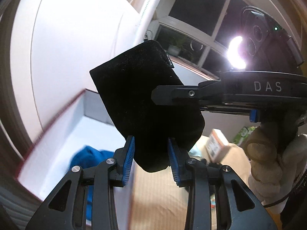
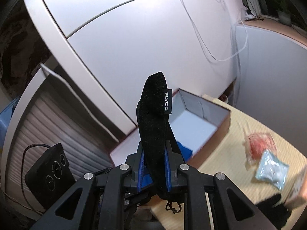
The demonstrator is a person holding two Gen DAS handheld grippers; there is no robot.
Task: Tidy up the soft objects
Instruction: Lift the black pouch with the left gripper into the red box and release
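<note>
A black velvet pouch (image 1: 145, 103) with a "FLYCO" tag is held up in the air. It also shows edge-on in the right wrist view (image 2: 155, 126). My right gripper (image 2: 153, 164) is shut on the pouch; from the left wrist view its fingers (image 1: 172, 94) come in from the right and pinch the pouch's side. My left gripper (image 1: 150, 159) is open, its blue pads on either side of the pouch's lower end, not pressing it. Below is an open white-lined box (image 2: 193, 122) holding a blue cloth (image 1: 90, 157).
The box (image 1: 63, 126) sits on a beige striped table (image 2: 236, 149). On the table are a red packet (image 2: 259, 143), a light blue packet (image 2: 272, 170) and a small carton (image 1: 216, 143). White cabinets stand behind. A black camera unit (image 2: 49, 174) sits low left.
</note>
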